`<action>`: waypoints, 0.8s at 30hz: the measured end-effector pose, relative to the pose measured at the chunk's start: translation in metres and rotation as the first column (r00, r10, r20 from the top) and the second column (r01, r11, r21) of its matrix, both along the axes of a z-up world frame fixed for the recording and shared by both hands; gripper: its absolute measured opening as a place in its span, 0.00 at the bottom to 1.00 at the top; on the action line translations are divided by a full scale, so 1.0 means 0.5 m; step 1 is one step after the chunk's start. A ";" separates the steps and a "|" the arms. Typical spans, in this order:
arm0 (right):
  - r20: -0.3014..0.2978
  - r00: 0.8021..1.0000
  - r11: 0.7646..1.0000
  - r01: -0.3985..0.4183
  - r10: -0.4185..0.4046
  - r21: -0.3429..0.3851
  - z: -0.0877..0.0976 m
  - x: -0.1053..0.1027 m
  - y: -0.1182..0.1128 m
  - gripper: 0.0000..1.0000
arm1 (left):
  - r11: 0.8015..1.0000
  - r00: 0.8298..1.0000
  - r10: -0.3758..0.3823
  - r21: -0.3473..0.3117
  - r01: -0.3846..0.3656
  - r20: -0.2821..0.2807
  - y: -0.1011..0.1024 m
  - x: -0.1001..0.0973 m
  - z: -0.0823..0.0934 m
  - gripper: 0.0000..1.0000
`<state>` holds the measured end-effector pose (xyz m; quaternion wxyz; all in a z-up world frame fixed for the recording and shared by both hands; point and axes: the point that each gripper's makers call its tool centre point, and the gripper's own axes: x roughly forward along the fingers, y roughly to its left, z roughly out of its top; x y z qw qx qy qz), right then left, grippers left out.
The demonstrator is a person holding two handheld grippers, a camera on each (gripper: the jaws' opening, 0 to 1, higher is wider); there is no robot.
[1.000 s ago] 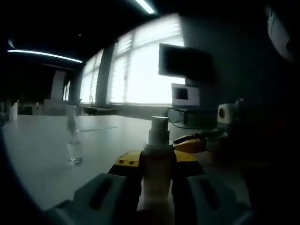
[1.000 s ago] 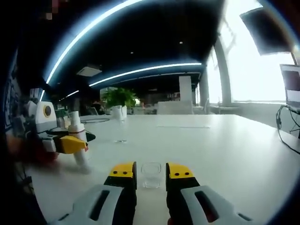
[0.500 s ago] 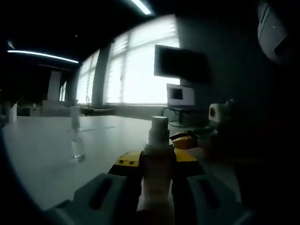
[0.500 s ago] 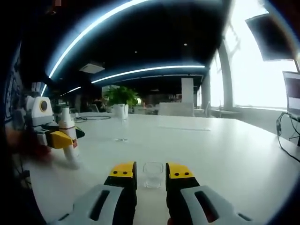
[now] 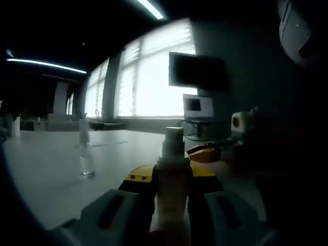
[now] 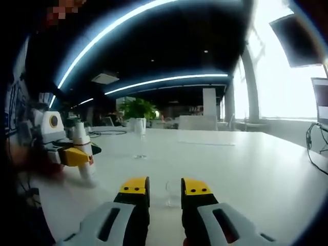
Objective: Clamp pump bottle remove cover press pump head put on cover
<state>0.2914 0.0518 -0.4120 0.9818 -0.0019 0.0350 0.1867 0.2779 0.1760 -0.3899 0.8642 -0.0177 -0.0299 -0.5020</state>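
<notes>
Pump bottle (image 5: 172,179), white plastic with a pale bare pump head at its top, stood upright between the yellow-tipped jaws of the left gripper (image 5: 172,177), which were closed on its body; in the left gripper view it sat at 6 o'clock, just above the white table (image 5: 46,174). In the right gripper view the same bottle (image 6: 83,154) appeared at 9 o'clock, tilted slightly, clamped by the left gripper (image 6: 69,154) and held low over the table (image 6: 246,169).

Right gripper (image 6: 165,187) pointed forward along the tabletop, level, its jaws parted with a small gap; a small clear cover (image 6: 171,190) showed faintly between the tips, and whether the tips touched it could not be told. In the left gripper view the right gripper (image 5: 215,152) lay at 3 o'clock, near the bottle but apart from it.

Clear slim bottle (image 5: 86,154) stood upright on the table at 9 o'clock in the left gripper view; it (image 6: 139,141) stood well beyond the jaws in the right gripper view. Contents could not be told.

No lettering was legible on any item.

Dark wall screen (image 5: 197,72) hung at 12 o'clock, with a small monitor (image 5: 198,106) beneath it.
</notes>
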 end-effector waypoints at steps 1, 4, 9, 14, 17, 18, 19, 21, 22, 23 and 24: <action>-0.004 1.000 1.000 -0.003 0.003 0.002 0.000 -0.001 0.001 0.20 | 1.000 1.000 0.000 -0.001 0.000 -0.001 0.000 0.000 0.000 0.14; -0.011 1.000 1.000 -0.010 0.010 0.014 0.006 -0.009 0.005 0.20 | 1.000 1.000 0.002 -0.005 -0.002 -0.011 0.001 0.001 0.000 0.14; 0.030 0.998 0.998 -0.060 0.061 -0.026 0.068 -0.022 0.021 0.20 | 1.000 1.000 0.004 0.000 -0.004 -0.006 0.001 0.000 0.000 0.14; 0.030 0.982 0.982 -0.188 0.189 -0.011 0.142 -0.028 0.064 0.20 | 1.000 1.000 0.004 0.001 -0.004 -0.002 0.002 0.000 0.000 0.14; 0.016 0.971 0.971 -0.239 0.239 -0.015 0.172 -0.031 0.087 0.20 | 1.000 1.000 0.006 0.002 -0.006 -0.001 0.004 0.000 -0.001 0.14; 0.017 0.965 0.966 -0.260 0.260 -0.005 0.181 -0.034 0.097 0.20 | 1.000 1.000 0.007 0.003 -0.007 -0.001 0.004 0.000 -0.001 0.14; 0.011 0.957 0.957 -0.290 0.290 0.003 0.189 -0.038 0.110 0.20 | 1.000 1.000 0.009 0.004 -0.009 0.000 0.004 0.000 -0.002 0.14; 0.005 0.947 0.947 -0.321 0.321 -0.010 0.197 -0.039 0.124 0.20 | 1.000 1.000 0.009 0.004 -0.009 0.001 0.005 0.000 -0.002 0.14; 0.001 0.941 0.941 -0.338 0.338 -0.029 0.199 -0.040 0.131 0.20 | 1.000 1.000 0.009 0.004 -0.009 -0.002 0.005 0.001 -0.003 0.14; -0.005 0.935 0.934 -0.355 0.355 -0.051 0.199 -0.040 0.137 0.20 | 1.000 1.000 0.007 -0.003 -0.007 -0.027 0.005 0.001 -0.005 0.14; -0.016 0.928 0.925 -0.373 0.373 -0.074 0.198 -0.041 0.143 0.20 | 1.000 1.000 0.010 -0.001 -0.010 -0.019 0.005 0.002 -0.004 0.14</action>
